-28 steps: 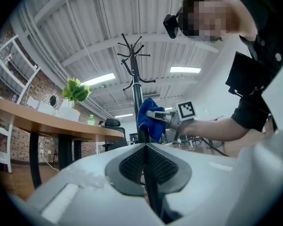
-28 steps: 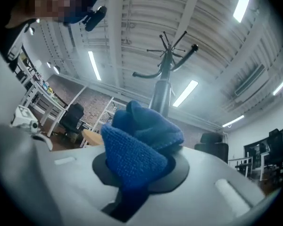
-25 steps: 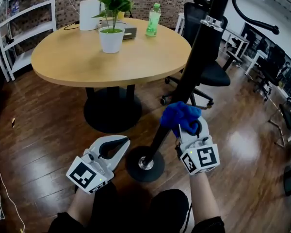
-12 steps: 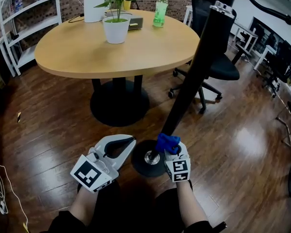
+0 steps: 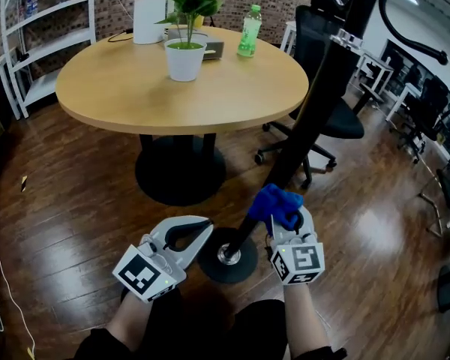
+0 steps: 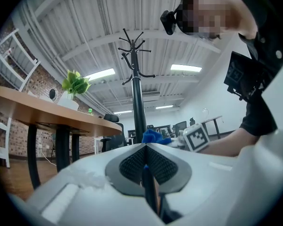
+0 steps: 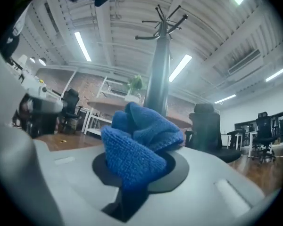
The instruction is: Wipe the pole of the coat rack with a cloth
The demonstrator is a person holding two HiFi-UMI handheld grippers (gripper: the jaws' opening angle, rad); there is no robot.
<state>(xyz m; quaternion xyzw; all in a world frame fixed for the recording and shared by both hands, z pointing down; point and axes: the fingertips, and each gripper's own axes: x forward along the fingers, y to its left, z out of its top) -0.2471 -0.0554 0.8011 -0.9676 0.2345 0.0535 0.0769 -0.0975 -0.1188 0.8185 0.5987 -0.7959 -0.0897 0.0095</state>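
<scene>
Shelving: a white metal shelving unit (image 5: 30, 43) stands on the floor at the far left, against a brick wall.
Floor: dark, glossy wooden floor (image 5: 75, 193) runs under everything.
Bench: a round light-wood bench (image 5: 120, 88) on a black pedestal, in the upper left of the head view.
On the bench: a tall white cylinder (image 5: 148, 19) at the far edge. A white pot with a green leafy plant (image 5: 185, 58) stands in front of it, nearer the middle. A small grey box (image 5: 214, 49) sits just right of the pot, and a green plastic bottle (image 5: 247, 32) near the far right edge.
Left tongs: the white left tongs (image 5: 206, 224) are held low over the floor, just left of the rack's base. Their jaws are pressed together with nothing between them.
Base: the round black base (image 5: 226, 255) of the coat rack sits on the floor between the two tongs.
Cloth: a crumpled blue cloth (image 5: 276, 205) lies against the lower part of the pole, a little above the base.
Right tongs: the white right tongs (image 5: 291, 220) pinch the blue cloth, which bulges out of the jaws toward the pole.
Pole: the black pole (image 5: 300, 137) of the coat rack rises from the base past the bench's right edge, with hooks at its top.
Chair: a black office chair (image 5: 337, 118) stands beyond the pole, right of the bench.
</scene>
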